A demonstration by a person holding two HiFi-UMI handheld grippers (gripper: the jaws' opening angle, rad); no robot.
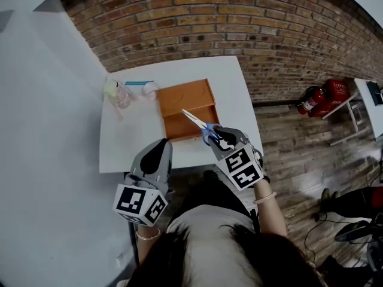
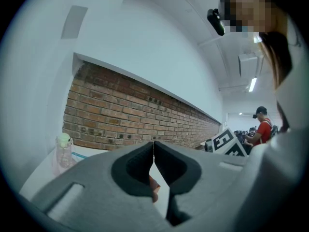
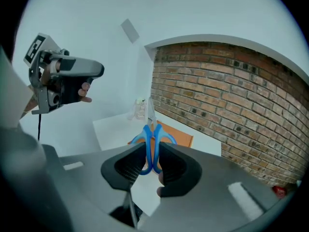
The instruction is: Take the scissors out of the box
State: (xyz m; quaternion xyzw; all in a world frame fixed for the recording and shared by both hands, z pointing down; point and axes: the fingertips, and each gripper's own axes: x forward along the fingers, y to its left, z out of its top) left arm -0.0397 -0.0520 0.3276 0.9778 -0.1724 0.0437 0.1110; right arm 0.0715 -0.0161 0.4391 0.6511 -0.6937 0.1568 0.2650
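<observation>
Right gripper (image 3: 148, 151) clamps blue scissors (image 1: 200, 126) by the handles above orange box (image 1: 179, 100).

The scissors (image 1: 203, 127) have blue handles and silvery blades. The box (image 1: 185, 97) is orange, the table (image 1: 128, 136) white. The left gripper (image 1: 160, 146) and the right gripper (image 1: 216, 136) are grey with black pads, their cubes patterned in black-and-white squares. Across the top of the frame the brick wall (image 1: 239, 17) is reddish brown with pale mortar lines; the fire extinguishers (image 1: 323, 97) at the right edge are red.
</observation>
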